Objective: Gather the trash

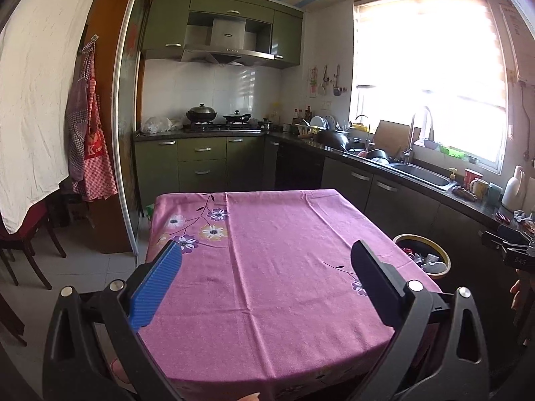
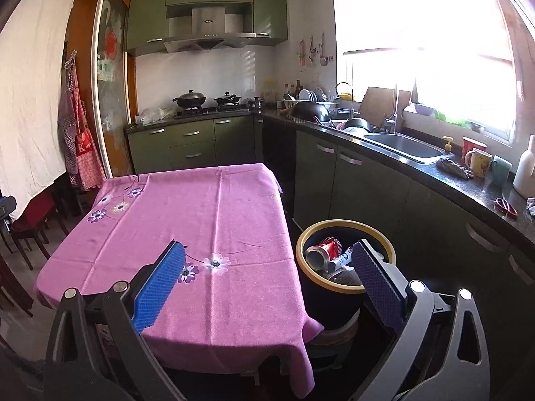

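A dark trash bin with a yellow rim [image 2: 346,290] stands on the floor off the table's right side. Inside it lie a crushed red can [image 2: 322,251], a white-and-blue wrapper [image 2: 342,259] and other scraps. The same bin [image 1: 444,254] shows at the right of the left wrist view. My right gripper [image 2: 267,260] is open and holds nothing, straddling the table's near right corner and the bin. My left gripper [image 1: 267,264] hangs open above the pink flowered tablecloth [image 1: 284,250], nothing between its fingers. No loose trash shows on the cloth.
Dark counter [image 2: 434,173] with a sink [image 2: 406,145], mugs and a white bottle runs along the right. Green cabinets and a stove with pans [image 1: 204,115] stand at the back. Wooden chairs [image 1: 30,254] sit left of the table. The other gripper's body [image 1: 511,250] shows at the right edge.
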Available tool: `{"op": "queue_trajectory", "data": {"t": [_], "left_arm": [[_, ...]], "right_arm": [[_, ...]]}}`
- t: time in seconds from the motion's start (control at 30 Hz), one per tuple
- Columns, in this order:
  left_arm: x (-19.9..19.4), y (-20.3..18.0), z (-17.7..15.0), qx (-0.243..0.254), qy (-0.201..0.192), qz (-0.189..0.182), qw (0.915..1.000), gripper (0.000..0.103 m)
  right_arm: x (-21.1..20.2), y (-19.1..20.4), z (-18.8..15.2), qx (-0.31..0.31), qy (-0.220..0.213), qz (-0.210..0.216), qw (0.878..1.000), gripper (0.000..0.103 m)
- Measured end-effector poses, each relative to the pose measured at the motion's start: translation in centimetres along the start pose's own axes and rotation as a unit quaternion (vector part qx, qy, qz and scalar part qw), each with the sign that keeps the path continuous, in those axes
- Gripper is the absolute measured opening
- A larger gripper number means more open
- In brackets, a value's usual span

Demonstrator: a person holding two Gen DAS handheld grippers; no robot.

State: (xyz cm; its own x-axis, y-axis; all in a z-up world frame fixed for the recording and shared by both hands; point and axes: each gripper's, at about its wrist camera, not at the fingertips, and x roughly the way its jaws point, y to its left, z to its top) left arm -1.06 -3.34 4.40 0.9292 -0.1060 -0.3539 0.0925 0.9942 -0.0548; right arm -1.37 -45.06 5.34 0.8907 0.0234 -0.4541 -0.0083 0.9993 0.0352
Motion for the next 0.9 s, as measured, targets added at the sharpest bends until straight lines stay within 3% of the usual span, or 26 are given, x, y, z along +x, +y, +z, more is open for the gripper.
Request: {"op": "queue_trajectory", "data": {"t": [0.53, 0.9], "left_arm": [[0.8, -0.5, -0.3, -0.003, 0.009, -0.035, 0.9994, 0.096], [1.2, -0.4, -0.5, -0.003, 0.014, -0.027, 0.9995, 0.096]], "right_arm": [[1.3, 0.0, -0.2, -0.004, 0.010, -0.001, 1.000, 0.098], [1.6, 0.2, -0.2, -0.007, 0.012, 0.002, 1.000, 0.098]]}}
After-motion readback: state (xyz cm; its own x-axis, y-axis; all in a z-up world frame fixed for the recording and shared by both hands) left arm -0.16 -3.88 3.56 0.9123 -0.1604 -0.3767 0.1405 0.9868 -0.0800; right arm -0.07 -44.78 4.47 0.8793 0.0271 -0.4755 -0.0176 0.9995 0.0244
